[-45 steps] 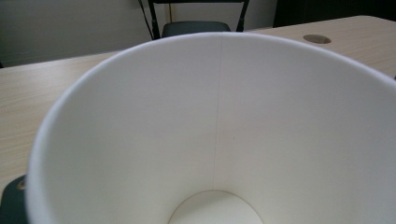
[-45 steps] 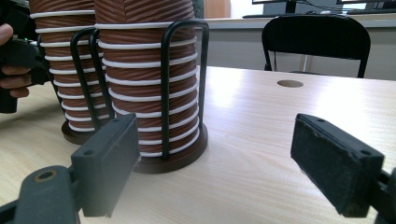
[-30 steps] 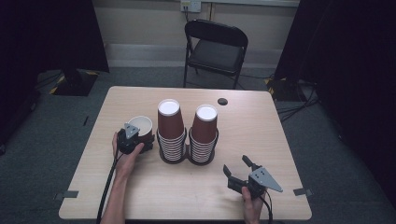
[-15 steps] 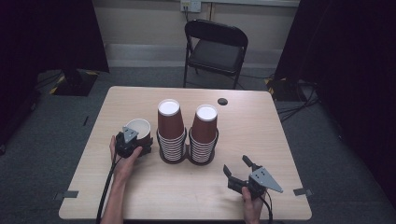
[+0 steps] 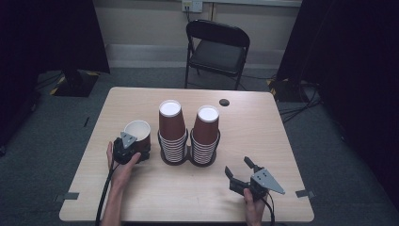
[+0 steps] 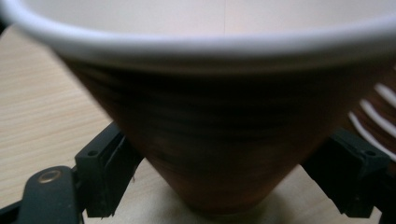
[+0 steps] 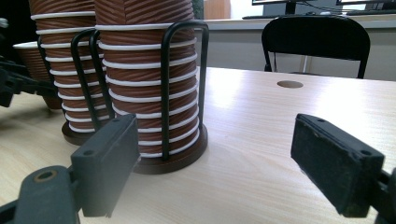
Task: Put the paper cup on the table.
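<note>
A single brown ribbed paper cup (image 5: 138,133) with a white inside stands upright on the wooden table (image 5: 263,127), left of the cup stacks. My left gripper (image 5: 139,149) is shut on its lower part. In the left gripper view the black jaws flank the narrow base of the cup (image 6: 224,130), pads against its sides. Two tall stacks of upside-down brown cups (image 5: 170,127) (image 5: 207,133) sit in a black wire holder (image 7: 166,93). My right gripper (image 5: 238,166) rests near the front right of the table, open with nothing between its pads (image 7: 107,163), pointing toward the holder.
A black folding chair (image 5: 217,49) stands behind the table. A small round hole (image 5: 224,102) sits in the tabletop at the back right. A cable trails from each gripper over the front edge. Bare wood lies between the holder and the right gripper.
My left gripper has slid slightly left and toward the person, and the single cup has gone with it. The right gripper has stayed still.
</note>
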`<state>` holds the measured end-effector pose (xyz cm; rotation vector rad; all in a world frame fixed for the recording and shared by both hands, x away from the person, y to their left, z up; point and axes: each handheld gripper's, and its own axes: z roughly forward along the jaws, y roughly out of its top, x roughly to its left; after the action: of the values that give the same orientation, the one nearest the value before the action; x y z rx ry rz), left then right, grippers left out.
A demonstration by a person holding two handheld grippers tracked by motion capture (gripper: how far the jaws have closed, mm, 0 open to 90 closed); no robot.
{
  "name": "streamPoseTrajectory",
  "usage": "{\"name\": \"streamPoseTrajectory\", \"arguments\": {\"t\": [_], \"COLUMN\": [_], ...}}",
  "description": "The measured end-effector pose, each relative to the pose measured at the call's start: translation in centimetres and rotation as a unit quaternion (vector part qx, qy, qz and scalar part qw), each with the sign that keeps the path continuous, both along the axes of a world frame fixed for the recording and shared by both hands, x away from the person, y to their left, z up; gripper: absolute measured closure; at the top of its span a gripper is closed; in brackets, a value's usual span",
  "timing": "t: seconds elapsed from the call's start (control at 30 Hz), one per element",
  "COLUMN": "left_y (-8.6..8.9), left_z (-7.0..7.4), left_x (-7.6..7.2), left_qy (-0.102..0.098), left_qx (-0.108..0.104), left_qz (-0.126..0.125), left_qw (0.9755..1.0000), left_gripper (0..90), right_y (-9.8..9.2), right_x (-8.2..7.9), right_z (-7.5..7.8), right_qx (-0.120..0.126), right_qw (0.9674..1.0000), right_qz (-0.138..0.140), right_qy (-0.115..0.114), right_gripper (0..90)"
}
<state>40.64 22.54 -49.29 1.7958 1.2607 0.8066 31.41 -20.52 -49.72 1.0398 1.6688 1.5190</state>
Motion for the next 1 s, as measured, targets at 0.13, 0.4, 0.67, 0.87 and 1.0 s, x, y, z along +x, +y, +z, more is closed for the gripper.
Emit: {"name": "streamPoseTrajectory", "arguments": {"t": [0.13, 0.4, 0.67, 0.87, 1.0], "left_y": [0.3, 1.2, 1.3, 0.0, -1.1], "left_z": [0.0, 0.3, 0.0, 0.4, 0.2], "left_x": [-0.8, -3.5, -5.5, -7.7, -9.0], "left_qy": [-0.007, -0.053, -0.070, -0.070, -0.076], "left_qx": [-0.008, -0.061, -0.093, -0.112, -0.110], "left_qz": [0.000, -0.012, -0.037, -0.065, -0.075], "left_qw": [0.9999, 0.9966, 0.9925, 0.9890, 0.9882], "left_gripper": [15.6, 15.4, 15.4, 15.5, 15.4], "right_y": [0.0, 0.0, 0.0, 0.0, 0.0], "right_x": [0.0, 0.0, 0.0, 0.0, 0.0], "right_z": [0.0, 0.0, 0.0, 0.0, 0.0], "right_qx": [-0.001, 0.000, 0.001, 0.000, -0.001], "right_qw": [1.0000, 1.0000, 1.0000, 1.0000, 1.0000], "right_qz": [-0.001, 0.000, 0.000, 0.000, -0.002], "right_qy": [0.000, 0.000, 0.000, -0.001, 0.000], "right_gripper": [14.7, 14.7, 14.7, 14.7, 14.7]}}
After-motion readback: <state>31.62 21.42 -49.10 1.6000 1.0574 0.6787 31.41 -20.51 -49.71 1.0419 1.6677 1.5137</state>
